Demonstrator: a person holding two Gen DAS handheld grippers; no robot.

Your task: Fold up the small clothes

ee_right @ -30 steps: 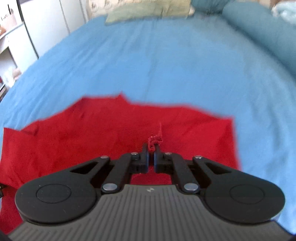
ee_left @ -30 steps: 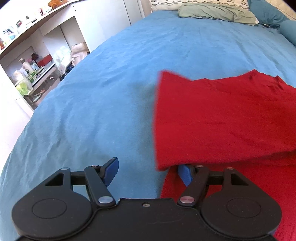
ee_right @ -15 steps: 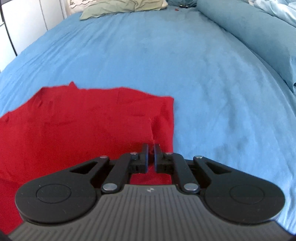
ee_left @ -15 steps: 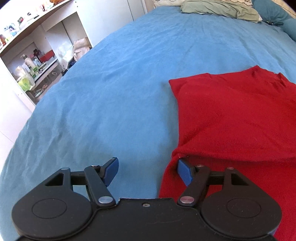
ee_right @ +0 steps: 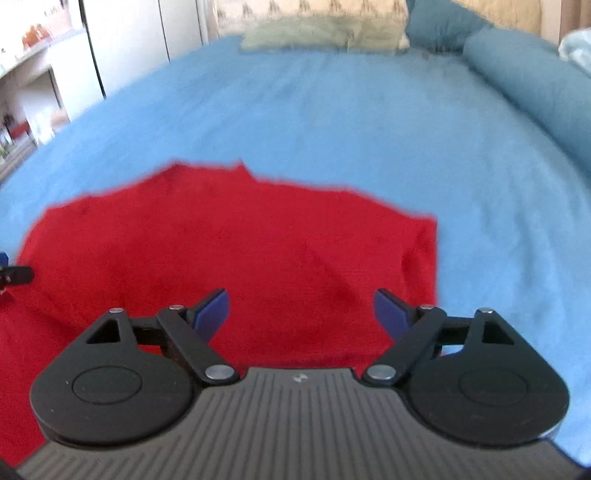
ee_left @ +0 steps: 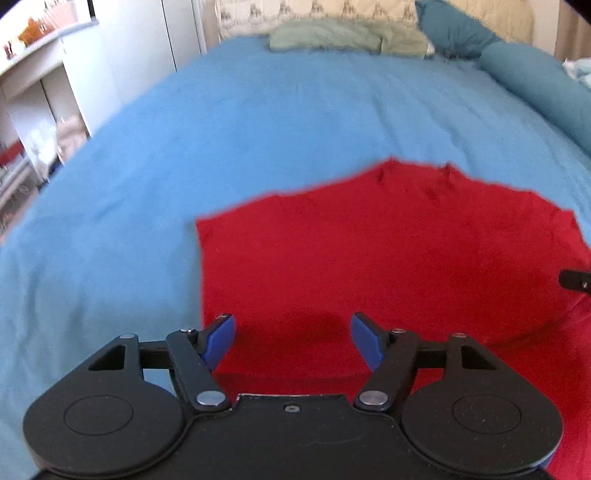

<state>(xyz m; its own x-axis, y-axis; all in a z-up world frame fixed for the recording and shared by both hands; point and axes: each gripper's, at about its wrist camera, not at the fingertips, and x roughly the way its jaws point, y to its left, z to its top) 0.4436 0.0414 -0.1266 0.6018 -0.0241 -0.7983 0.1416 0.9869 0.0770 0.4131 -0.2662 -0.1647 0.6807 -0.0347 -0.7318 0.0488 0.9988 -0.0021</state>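
My left gripper hangs spread over the near edge of a red garment lying folded and flat on the blue bed, nothing between its blue pads. My right gripper is opening wide above the same cloth near its right edge, also pinching nothing. Pillows sit at the far end of the bed, and white shelves stand to the left.
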